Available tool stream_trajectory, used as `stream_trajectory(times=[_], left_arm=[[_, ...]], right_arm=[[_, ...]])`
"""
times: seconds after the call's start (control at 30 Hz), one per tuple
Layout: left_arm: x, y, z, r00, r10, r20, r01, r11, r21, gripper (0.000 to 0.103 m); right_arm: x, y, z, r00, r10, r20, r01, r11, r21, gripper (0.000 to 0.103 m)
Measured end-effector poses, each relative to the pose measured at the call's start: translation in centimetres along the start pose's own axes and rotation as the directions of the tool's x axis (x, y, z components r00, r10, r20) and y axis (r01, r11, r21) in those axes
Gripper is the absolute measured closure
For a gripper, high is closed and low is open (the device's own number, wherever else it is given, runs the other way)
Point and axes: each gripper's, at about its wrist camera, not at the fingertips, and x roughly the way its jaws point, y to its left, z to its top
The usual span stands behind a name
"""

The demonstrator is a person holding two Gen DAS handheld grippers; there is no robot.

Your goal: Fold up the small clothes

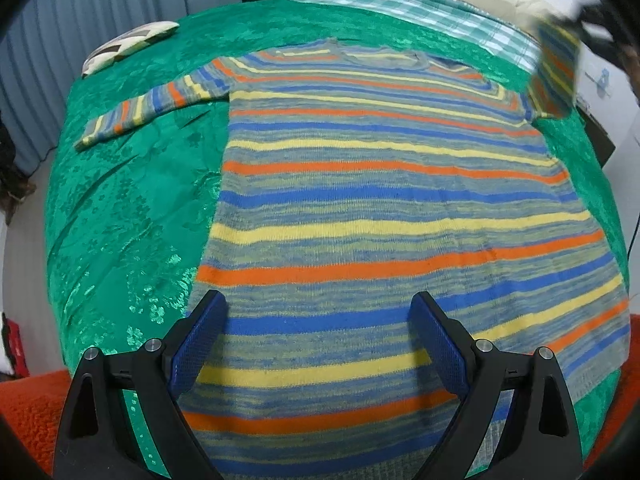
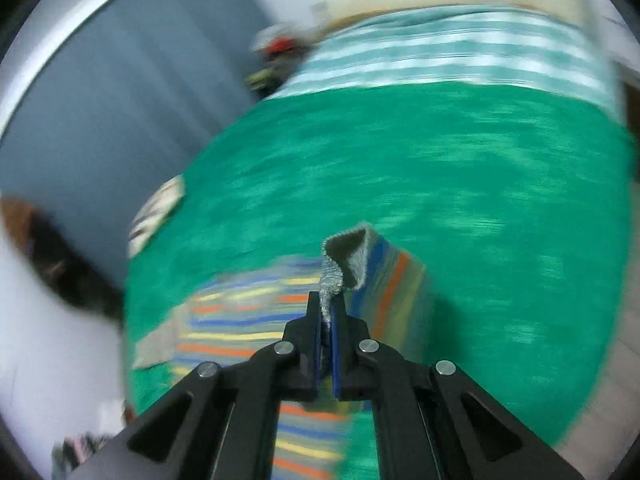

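Striped sweater (image 1: 384, 208), flat on a bed under a green bedspread (image 1: 132, 200).

Left wrist view: whole sweater body, one sleeve (image 1: 156, 108) spread flat to the side, the other lifted at top right; the left hand-held gripper (image 1: 320, 344) stands wide apart over the hem. Right wrist view, blurred: the right hand-held gripper (image 2: 329, 316) is clamped on the grey cuff (image 2: 340, 264) of the raised sleeve. Nearby: patterned cushion (image 1: 128, 46), checked cloth (image 1: 420, 4), orange rug (image 1: 28, 408).
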Motion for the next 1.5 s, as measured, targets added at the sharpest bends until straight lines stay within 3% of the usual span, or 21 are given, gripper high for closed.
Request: stream_trajectory(times=[0.07,0.13,0.17,0.23,0.37,0.47,0.6,0.63,0.67,0.7,0.77,0.8,0.87,1.0,1.07,1.1,1.13,1.23,1.3,1.33,1.5], left_arm=[[-0.1,0.3,0.0,1.0,0.006,0.004,-0.006,1.0,-0.001,0.009],[0.0,0.7,-0.1,1.0,0.007,0.001,-0.007,1.0,-0.011,0.009],[0.0,1.0,-0.1,1.0,0.001,-0.002,-0.001,1.0,-0.024,0.009],[-0.1,1.4,-0.1,1.0,-0.009,-0.002,0.009,0.999,-0.039,0.009],[-0.2,1.6,0.1,1.0,-0.027,0.005,0.027,0.998,-0.055,0.009],[0.2,1.4,0.1,1.0,-0.02,-0.002,0.02,0.999,-0.048,0.009],[0.3,1.1,-0.1,1.0,0.003,-0.005,-0.003,1.0,-0.028,0.009],[0.2,1.2,-0.1,1.0,0.004,-0.005,-0.004,1.0,-0.028,0.009],[0.2,1.3,0.0,1.0,0.002,-0.008,-0.003,1.0,-0.027,0.009],[0.1,1.3,0.2,1.0,-0.002,-0.015,0.001,1.0,-0.027,0.009],[-0.4,1.3,1.8,0.999,-0.036,0.001,0.036,0.999,-0.027,0.009],[-0.6,1.3,2.7,0.998,-0.063,0.016,0.063,0.998,-0.032,0.009],[-0.8,0.8,7.2,0.982,-0.173,0.07,0.176,0.984,-0.029,0.008],[3.3,-1.6,16.1,0.939,-0.344,0.027,0.344,0.938,-0.025,0.007],[7.2,-3.1,20.3,0.938,-0.347,0.006,0.347,0.936,-0.055,0.01],[9.0,-3.8,21.5,0.937,-0.35,-0.017,0.348,0.935,-0.062,0.014],[10.4,-4.4,22.2,0.936,-0.351,-0.042,0.347,0.935,-0.071,0.026],[15.3,-6.8,23.4,0.904,-0.397,-0.161,0.381,0.916,-0.123,0.051],[16.6,-7.8,23.2,0.898,-0.401,-0.183,0.384,0.915,-0.12,0.066],[16.9,-8.3,23.1,0.908,-0.38,-0.176,0.367,0.924,-0.106,0.095],[13.6,-7.9,22.4,0.942,-0.329,-0.061,0.327,0.944,-0.041,0.1]], right_arm=[[3.3,3.7,0.0,0.995,0.095,-0.04,-0.096,0.995,-0.02,0.097],[7.2,6.3,-0.3,0.972,0.198,-0.122,-0.2,0.98,-0.002,0.08],[8.3,6.5,-0.5,0.965,0.22,-0.142,-0.221,0.975,0.01,0.07],[9.0,6.8,-0.8,0.965,0.225,-0.135,-0.228,0.974,-0.005,0.07],[8.3,5.1,-1.2,0.988,0.092,-0.127,-0.104,0.991,-0.085,0.069],[10.0,3.5,-2.0,0.979,0.023,-0.202,-0.051,0.989,-0.137,0.069],[13.0,-0.1,-5.5,0.941,-0.085,-0.327,0.032,0.986,-0.164,0.069],[14.0,-1.3,-6.6,0.917,-0.143,-0.372,0.083,0.981,-0.173,0.069],[14.6,-2.7,-7.7,0.896,-0.185,-0.404,0.124,0.977,-0.172,0.078],[14.2,-3.2,-8.4,0.897,-0.181,-0.403,0.12,0.978,-0.172,0.081],[11.8,-3.2,-9.0,0.931,-0.164,-0.327,0.105,0.976,-0.19,0.077],[10.5,-3.0,-9.3,0.945,-0.16,-0.285,0.104,0.974,-0.2,0.062],[7.5,-2.3,-10.4,0.972,-0.145,-0.184,0.101,0.968,-0.229,0.044],[4.3,-1.5,-13.3,0.988,-0.118,-0.099,0.092,0.967,-0.236,0.044],[3.3,-1.7,-14.7,0.994,-0.086,-0.068,0.071,0.978,-0.196,0.044],[2.9,-1.6,-15.5,0.996,-0.071,-0.055,0.06,0.983,-0.174,0.044],[2.3,-1.9,-16.4,0.998,-0.053,-0.034,0.048,0.989,-0.142,0.044],[0.7,-2.5,-18.4,0.999,-0.035,0.013,0.036,0.995,-0.094,0.044],[-0.1,-2.7,-19.3,0.998,-0.044,0.033,0.047,0.995,-0.089,0.044],[-0.4,-2.7,-19.7,0.998,-0.046,0.039,0.049,0.994,-0.094,0.044],[-1.2,-2.0,-19.8,0.996,-0.077,0.055,0.085,0.981,-0.176,0.044]])
